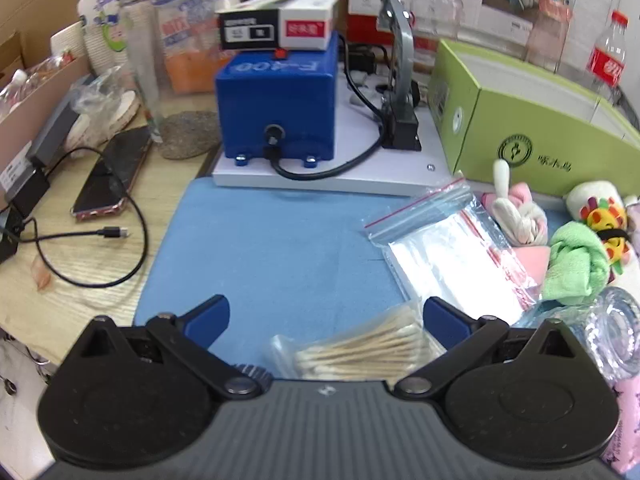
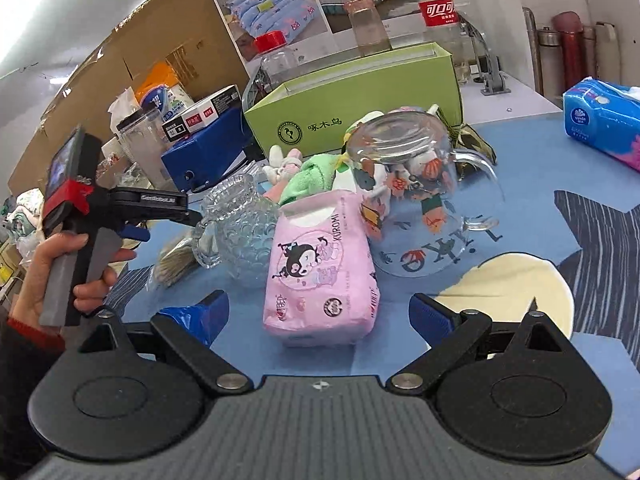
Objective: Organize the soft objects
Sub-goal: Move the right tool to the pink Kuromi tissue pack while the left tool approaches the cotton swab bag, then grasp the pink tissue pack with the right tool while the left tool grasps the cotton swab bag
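Observation:
My left gripper (image 1: pixel 326 316) stands open just above a bag of cotton swabs (image 1: pixel 360 350) on the blue mat. To its right lie a green cloth (image 1: pixel 576 266), a white and pink plush rabbit (image 1: pixel 516 210) and a colourful flower toy (image 1: pixel 606 216). My right gripper (image 2: pixel 320 314) is open, its fingers on either side of a pink tissue pack (image 2: pixel 322 264) that lies on the mat. The green cloth (image 2: pixel 316 174) and the plush rabbit (image 2: pixel 286 164) lie behind that pack. A hand holds the left gripper's handle (image 2: pixel 80 220) at the left of the right wrist view.
A green cardboard box (image 2: pixel 360 108) stands open at the back. A printed glass mug (image 2: pixel 416 188) and a textured glass jar (image 2: pixel 240 224) lie on their sides. Zip bags (image 1: pixel 448 244), a blue machine (image 1: pixel 276 108), a phone (image 1: pixel 112 172) and a blue tissue pack (image 2: pixel 600 120) surround the mat.

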Motion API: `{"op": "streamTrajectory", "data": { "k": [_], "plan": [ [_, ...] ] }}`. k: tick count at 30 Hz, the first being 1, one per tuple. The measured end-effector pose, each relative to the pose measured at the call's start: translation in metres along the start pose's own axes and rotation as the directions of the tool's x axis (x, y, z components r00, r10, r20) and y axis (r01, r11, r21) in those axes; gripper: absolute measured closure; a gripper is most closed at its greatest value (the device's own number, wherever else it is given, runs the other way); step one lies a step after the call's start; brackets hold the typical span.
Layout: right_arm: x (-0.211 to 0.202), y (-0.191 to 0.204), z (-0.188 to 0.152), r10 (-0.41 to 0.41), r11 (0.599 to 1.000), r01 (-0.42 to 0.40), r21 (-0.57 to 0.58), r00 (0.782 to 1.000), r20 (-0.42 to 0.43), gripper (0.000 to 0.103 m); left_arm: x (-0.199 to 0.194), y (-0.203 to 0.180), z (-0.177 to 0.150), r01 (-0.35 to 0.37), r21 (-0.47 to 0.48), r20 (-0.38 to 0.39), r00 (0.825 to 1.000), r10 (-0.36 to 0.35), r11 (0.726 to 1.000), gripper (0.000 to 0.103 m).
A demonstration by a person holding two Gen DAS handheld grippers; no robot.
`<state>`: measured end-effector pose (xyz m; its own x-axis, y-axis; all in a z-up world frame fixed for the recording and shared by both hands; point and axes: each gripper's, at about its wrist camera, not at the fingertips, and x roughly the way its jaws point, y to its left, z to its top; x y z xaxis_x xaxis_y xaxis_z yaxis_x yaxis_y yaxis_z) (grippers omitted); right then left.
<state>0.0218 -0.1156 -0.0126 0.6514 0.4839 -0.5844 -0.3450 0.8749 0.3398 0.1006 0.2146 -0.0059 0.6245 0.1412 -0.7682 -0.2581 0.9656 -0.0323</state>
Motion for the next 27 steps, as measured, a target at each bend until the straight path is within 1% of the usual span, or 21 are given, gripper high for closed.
{"op": "streamTrajectory", "data": {
  "k": [3,5,7,8,10,12,14,16,18,19,21,23,24,27],
  "plan": [
    [0.016,0.016,0.003,-0.063,0.998,0.062,-0.032,0.998,-0.007,0.019,-0.011,0.007,-0.007,0.025,0.001,0.028,0.999,-0.025,1.000,0.001],
    [0.028,0.024,0.007,-0.132,0.989,0.131,-0.071,0.991,-0.008,0.019,-0.016,0.010,-0.012,0.059,0.005,0.029,0.998,-0.059,0.998,0.001],
    [0.041,0.031,0.012,-0.184,0.976,0.180,-0.118,0.983,-0.018,0.019,-0.019,0.008,-0.016,0.113,0.041,0.030,0.993,-0.114,0.993,0.001],
    [0.045,0.031,0.011,-0.206,0.971,0.201,-0.129,0.978,-0.028,0.019,-0.021,0.006,-0.019,0.137,0.080,0.034,0.990,-0.140,0.987,0.001],
    [0.052,0.031,0.009,-0.205,0.972,0.197,-0.132,0.977,-0.053,0.019,-0.021,-0.002,-0.023,0.152,0.180,0.035,0.986,-0.161,0.972,0.001],
    [0.059,0.029,0.005,-0.204,0.973,0.193,-0.123,0.975,-0.086,0.019,-0.017,-0.009,-0.027,0.155,0.285,0.027,0.985,-0.170,0.946,0.000],
    [0.064,0.028,0.002,-0.211,0.973,0.199,-0.114,0.973,-0.099,0.019,-0.012,-0.011,-0.030,0.177,0.344,0.011,0.981,-0.192,0.922,0.000],
    [0.065,0.029,0.001,-0.232,0.967,0.220,-0.126,0.968,-0.091,0.018,-0.006,-0.010,-0.034,0.224,0.383,-0.008,0.971,-0.240,0.896,0.000],
    [0.067,0.030,0.000,-0.248,0.962,0.236,-0.138,0.966,-0.078,0.017,-0.001,-0.008,-0.036,0.269,0.401,-0.012,0.957,-0.289,0.876,0.000],
    [0.066,0.030,-0.003,-0.250,0.961,0.239,-0.141,0.966,-0.065,0.017,0.001,-0.008,-0.037,0.279,0.405,-0.010,0.954,-0.301,0.871,0.000],
    [0.067,0.034,-0.008,-0.262,0.954,0.254,-0.161,0.964,-0.034,0.017,0.007,-0.006,-0.037,0.291,0.407,-0.002,0.948,-0.317,0.866,0.000],
    [0.069,0.039,-0.012,-0.284,0.941,0.274,-0.200,0.959,-0.020,0.016,0.013,-0.004,-0.036,0.314,0.398,-0.010,0.941,-0.338,0.862,0.000],
    [0.068,0.037,-0.012,-0.284,0.944,0.276,-0.182,0.959,-0.017,0.016,0.015,-0.004,-0.036,0.319,0.396,-0.012,0.939,-0.343,0.861,0.000],
    [0.071,0.038,-0.009,-0.298,0.940,0.289,-0.182,0.954,-0.024,0.016,0.018,-0.005,-0.037,0.341,0.402,-0.027,0.932,-0.361,0.850,0.001]
  ]
}}
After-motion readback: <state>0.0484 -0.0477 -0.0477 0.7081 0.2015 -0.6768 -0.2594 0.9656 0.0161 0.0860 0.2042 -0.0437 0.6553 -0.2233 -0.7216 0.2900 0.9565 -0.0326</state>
